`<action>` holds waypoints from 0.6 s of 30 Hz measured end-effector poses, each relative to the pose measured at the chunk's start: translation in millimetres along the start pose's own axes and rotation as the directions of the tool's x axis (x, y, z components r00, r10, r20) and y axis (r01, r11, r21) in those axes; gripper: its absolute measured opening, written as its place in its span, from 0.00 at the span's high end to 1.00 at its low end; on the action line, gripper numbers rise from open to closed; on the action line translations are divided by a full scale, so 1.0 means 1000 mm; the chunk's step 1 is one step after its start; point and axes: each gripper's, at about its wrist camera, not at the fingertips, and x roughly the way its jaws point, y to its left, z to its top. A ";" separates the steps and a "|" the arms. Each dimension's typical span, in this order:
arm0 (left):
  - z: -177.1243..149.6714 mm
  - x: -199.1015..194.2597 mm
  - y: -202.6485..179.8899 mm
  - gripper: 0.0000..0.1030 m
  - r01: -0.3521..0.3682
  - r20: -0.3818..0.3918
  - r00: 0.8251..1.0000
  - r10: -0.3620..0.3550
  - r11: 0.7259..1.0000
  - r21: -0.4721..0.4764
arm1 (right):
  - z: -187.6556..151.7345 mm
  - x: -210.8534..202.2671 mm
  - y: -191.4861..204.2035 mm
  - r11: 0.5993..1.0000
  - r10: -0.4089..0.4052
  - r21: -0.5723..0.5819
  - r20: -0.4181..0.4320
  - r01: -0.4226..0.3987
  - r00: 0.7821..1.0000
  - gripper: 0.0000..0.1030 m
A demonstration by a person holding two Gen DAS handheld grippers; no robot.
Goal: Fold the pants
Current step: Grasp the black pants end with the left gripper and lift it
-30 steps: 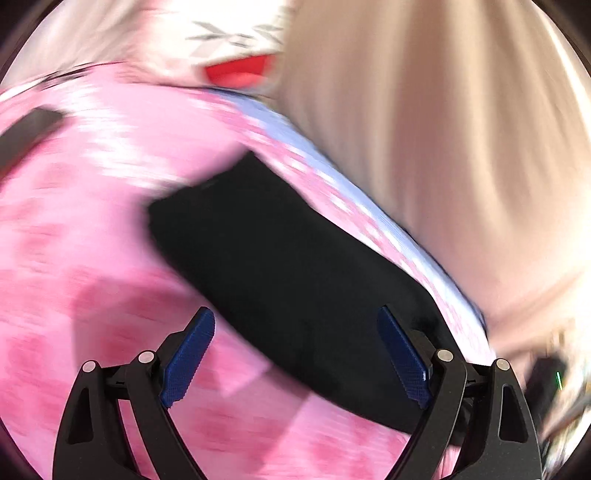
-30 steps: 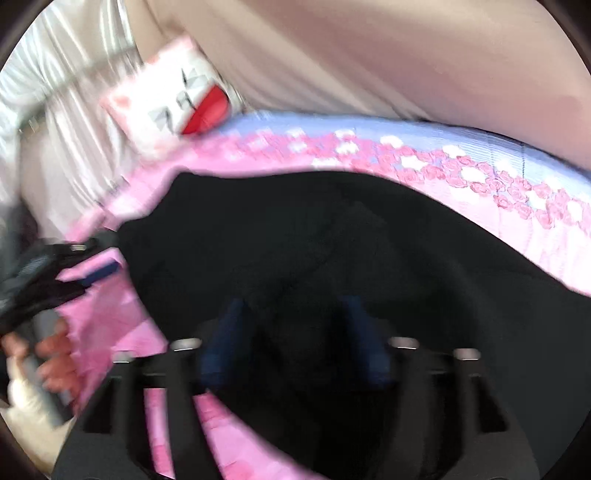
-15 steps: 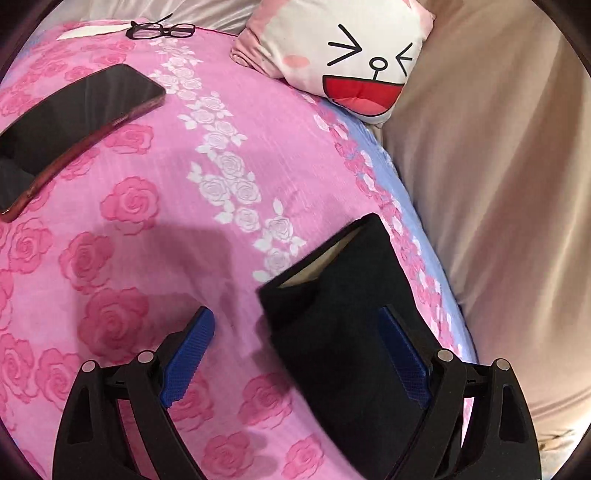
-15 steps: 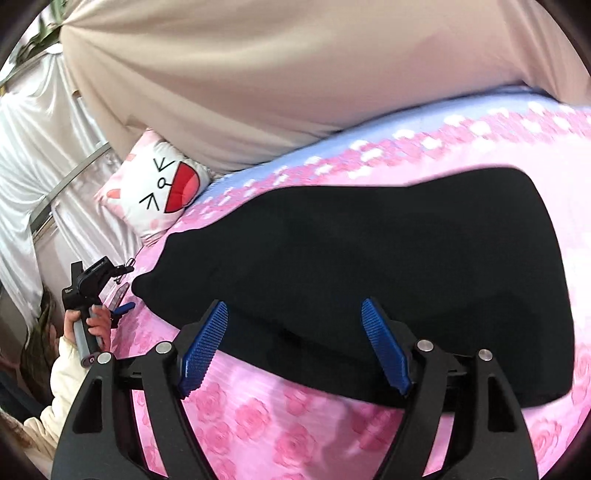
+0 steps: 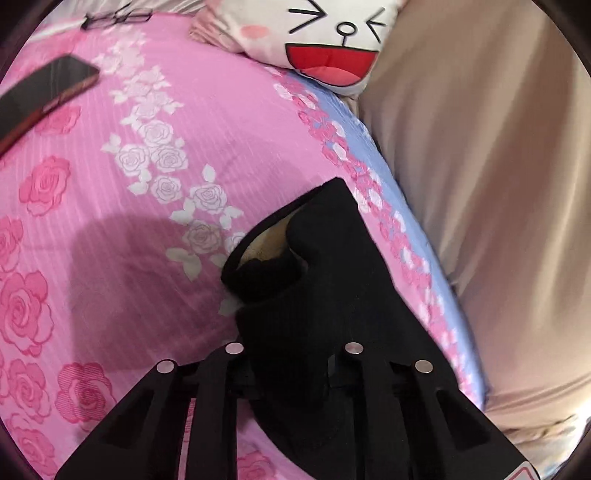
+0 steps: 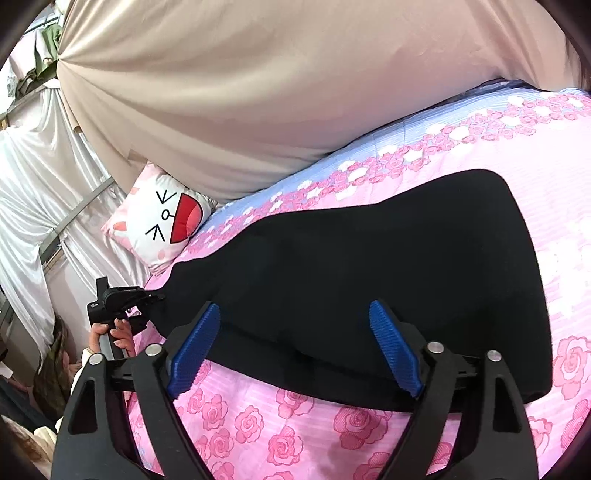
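Observation:
Black pants (image 6: 388,266) lie in a long folded band across a pink rose-print bedsheet (image 6: 280,439). In the left wrist view their cuff end (image 5: 325,280) bunches up, showing a tan lining. My left gripper (image 5: 293,354) is shut on this end of the pants; its blue pads are hidden in the cloth. It also shows in the right wrist view (image 6: 155,297), held by a hand at the pants' left end. My right gripper (image 6: 295,347) is open, hovering over the near edge of the pants, holding nothing.
A white cartoon-face cushion (image 5: 325,40) lies at the bed's head, also in the right wrist view (image 6: 162,221). A dark phone (image 5: 40,92) and glasses (image 5: 114,18) lie on the sheet at the far left. A beige curtain (image 6: 277,92) runs along the bed's far side.
My left gripper has moved onto the pants' end and shut on it, bunching the cloth. My right gripper stays open over the pants, nearly still for the last half second.

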 end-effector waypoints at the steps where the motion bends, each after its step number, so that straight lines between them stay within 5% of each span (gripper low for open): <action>1: 0.001 -0.002 -0.001 0.87 0.013 0.004 1.000 -0.012 1.000 -0.008 | 0.000 0.000 0.000 1.000 -0.002 0.000 0.000 0.002 1.000 0.20; 4: -0.002 -0.013 -0.016 0.88 0.041 0.029 0.999 -0.041 0.999 0.013 | 0.000 0.000 0.001 1.000 -0.002 0.000 0.007 0.002 1.000 0.20; 10: -0.033 -0.054 -0.108 0.88 0.090 0.106 0.987 -0.120 0.963 0.253 | 0.002 -0.015 -0.011 0.998 0.000 0.057 0.094 -0.006 0.996 0.20; 14: -0.086 -0.073 -0.193 0.88 0.137 0.089 0.975 -0.203 0.868 0.478 | 0.003 -0.038 -0.033 0.986 -0.023 0.165 0.208 -0.011 0.978 0.20; 18: -0.153 -0.065 -0.258 0.88 0.166 0.010 0.974 -0.224 0.751 0.639 | -0.002 -0.073 -0.073 0.937 -0.132 0.348 0.339 0.006 0.932 0.09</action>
